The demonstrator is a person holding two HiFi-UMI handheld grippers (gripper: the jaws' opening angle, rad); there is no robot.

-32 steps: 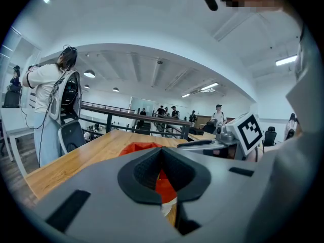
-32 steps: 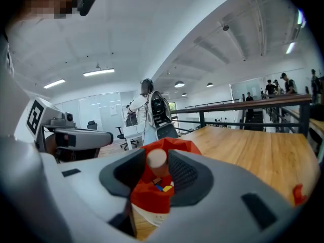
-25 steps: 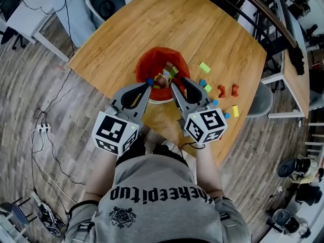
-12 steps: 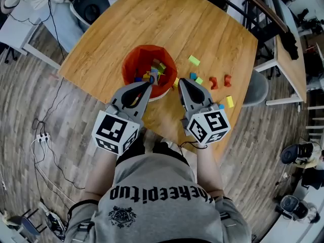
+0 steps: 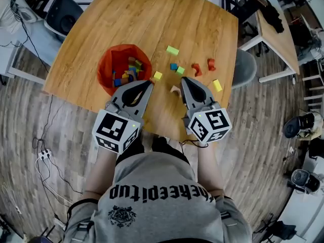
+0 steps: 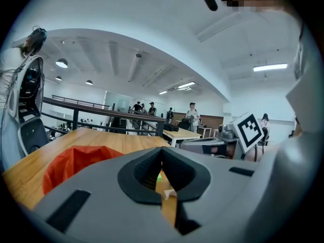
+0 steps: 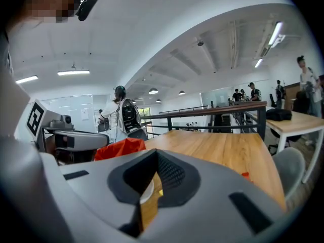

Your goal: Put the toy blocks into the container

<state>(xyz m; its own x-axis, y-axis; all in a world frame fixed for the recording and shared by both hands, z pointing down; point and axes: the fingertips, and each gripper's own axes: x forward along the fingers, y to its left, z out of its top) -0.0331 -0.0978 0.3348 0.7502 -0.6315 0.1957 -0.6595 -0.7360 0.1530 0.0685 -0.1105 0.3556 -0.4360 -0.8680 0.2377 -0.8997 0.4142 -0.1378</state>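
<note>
A red container (image 5: 123, 67) holding several coloured blocks stands on the wooden table (image 5: 152, 19). Loose blocks lie to its right: a yellow one (image 5: 158, 75), a pale arch (image 5: 175, 90), a lime one (image 5: 172, 50), blue (image 5: 173, 66), green (image 5: 180, 70), two red ones (image 5: 196, 69) (image 5: 211, 64) and a yellow one (image 5: 217, 85). My left gripper (image 5: 149, 82) is shut and empty just right of the container's rim. My right gripper (image 5: 184, 80) is shut and empty beside the pale arch. The left gripper view shows the container (image 6: 76, 161) low at left; in the right gripper view the container (image 7: 121, 148) sits left of centre.
The table's near edge (image 5: 167, 130) runs under both grippers. A grey chair (image 5: 245, 67) stands at the table's right side and a second table (image 5: 276, 34) beyond it. A dark chair (image 5: 65, 14) is at the far left. People stand in the background of both gripper views.
The right gripper's jaws went from open over the container to shut. Both grippers have drawn back off the container, whose place in the head view has moved left, and now point right of it.
</note>
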